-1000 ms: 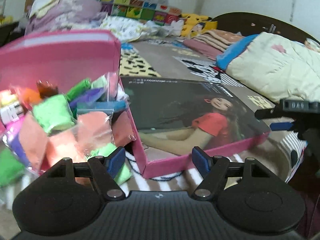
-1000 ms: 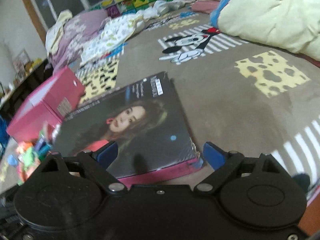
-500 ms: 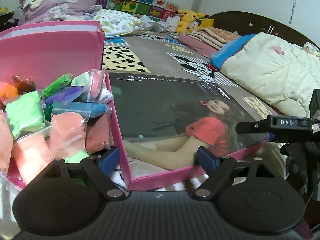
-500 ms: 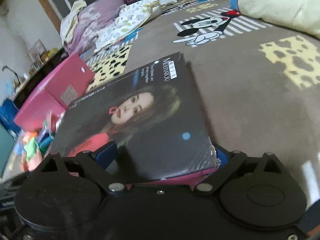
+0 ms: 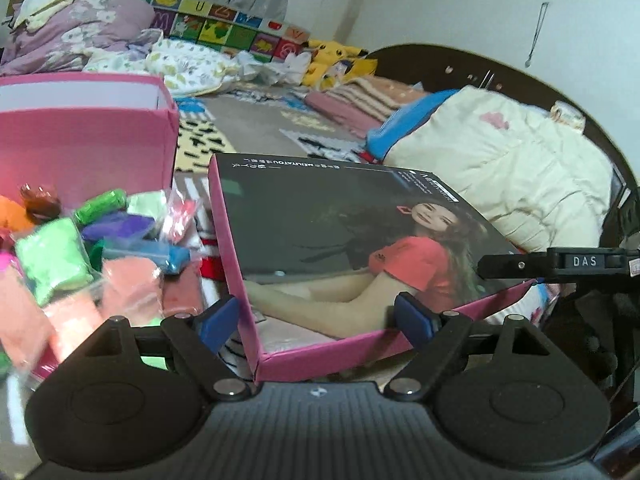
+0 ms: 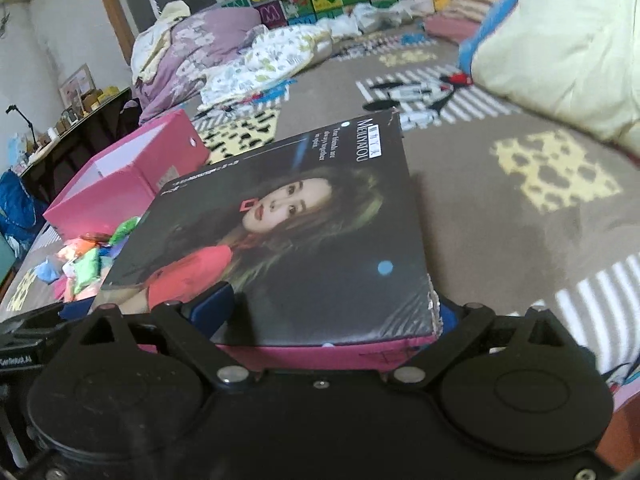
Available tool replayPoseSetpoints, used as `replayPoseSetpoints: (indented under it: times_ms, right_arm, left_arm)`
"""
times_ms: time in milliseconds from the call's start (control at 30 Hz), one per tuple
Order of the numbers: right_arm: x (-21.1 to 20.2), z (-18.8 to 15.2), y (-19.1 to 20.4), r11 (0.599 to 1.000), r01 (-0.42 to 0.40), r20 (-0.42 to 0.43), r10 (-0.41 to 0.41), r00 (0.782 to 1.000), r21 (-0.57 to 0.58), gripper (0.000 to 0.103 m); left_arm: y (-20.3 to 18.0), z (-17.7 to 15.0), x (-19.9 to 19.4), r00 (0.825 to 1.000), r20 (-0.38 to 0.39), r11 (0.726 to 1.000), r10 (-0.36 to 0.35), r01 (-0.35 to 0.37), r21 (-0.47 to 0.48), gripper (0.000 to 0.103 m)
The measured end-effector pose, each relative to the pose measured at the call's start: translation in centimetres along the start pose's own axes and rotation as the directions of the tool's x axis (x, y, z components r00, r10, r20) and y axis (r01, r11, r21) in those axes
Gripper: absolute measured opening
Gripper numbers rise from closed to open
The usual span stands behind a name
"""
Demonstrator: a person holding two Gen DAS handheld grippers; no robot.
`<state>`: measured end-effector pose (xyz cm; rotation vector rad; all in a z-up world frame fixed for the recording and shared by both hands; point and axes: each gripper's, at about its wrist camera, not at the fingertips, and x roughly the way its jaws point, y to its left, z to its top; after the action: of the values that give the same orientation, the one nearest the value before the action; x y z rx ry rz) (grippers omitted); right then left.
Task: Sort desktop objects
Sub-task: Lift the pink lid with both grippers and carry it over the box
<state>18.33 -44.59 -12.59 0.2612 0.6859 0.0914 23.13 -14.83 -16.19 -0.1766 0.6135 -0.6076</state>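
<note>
A flat pink box lid (image 5: 340, 240) printed with a woman's portrait is lifted and tilted over the bed. My left gripper (image 5: 316, 320) is open, its blue pads on either side of the lid's near corner. My right gripper (image 6: 324, 312) straddles the lid's (image 6: 288, 240) other edge, jaws wide; its grip is hidden by the lid. It shows at the right of the left wrist view (image 5: 560, 266). The open pink box (image 5: 88, 140) stands at left, with a pile of coloured clay bags (image 5: 80, 252) in front of it.
A cream quilt (image 5: 500, 168) lies at the right, folded blankets (image 5: 360, 100) and a purple duvet (image 5: 76, 24) at the back. The bedspread (image 6: 520, 208) is brown with cartoon prints. A dark headboard curves behind the quilt.
Both grippers have closed in on the lid, and it has risen and tilted, its near corner now between my left pads. The clay bags now lie uncovered beside it.
</note>
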Motion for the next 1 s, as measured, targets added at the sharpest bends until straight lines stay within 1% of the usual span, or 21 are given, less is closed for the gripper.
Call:
replayPoseSetpoints:
  times_ms: [167,400,567,700,800,1000]
  right_arm:
    - [-1.9,0.6,2.6,0.999,0.012,0.041,-0.011,0.999,-0.035,0.098]
    - [-1.8,2.3,6.8,0.997,-0.034,0.077,0.040,0.996,-0.074,0.099]
    - [-0.8,3.8,10.3,0.989,-0.088,0.088,0.098,0.991,-0.116,0.101]
    - [0.2,5.1,13.0,0.979,-0.122,0.093,0.138,0.986,-0.163,0.101]
    - [1.2,6.0,15.0,0.971,-0.136,0.098,0.158,0.983,-0.195,0.101]
    - [3.9,8.3,18.1,0.961,-0.178,0.104,0.204,0.974,-0.214,0.101]
  left_arm:
    - [0.9,1.0,-2.1,0.999,0.049,1.000,-0.013,0.013,0.006,0.084]
    - [3.3,2.5,-6.1,0.990,0.135,1.000,0.030,-0.031,0.006,0.084]
    - [5.3,3.5,-8.9,0.976,0.201,0.996,0.085,-0.084,-0.012,0.084]
    - [7.2,4.0,-10.6,0.965,0.234,0.993,0.119,-0.113,-0.039,0.084]
    - [8.8,4.7,-11.3,0.959,0.245,0.990,0.141,-0.131,-0.057,0.084]
    - [11.9,6.9,-12.1,0.938,0.289,0.981,0.190,-0.172,-0.085,0.084]
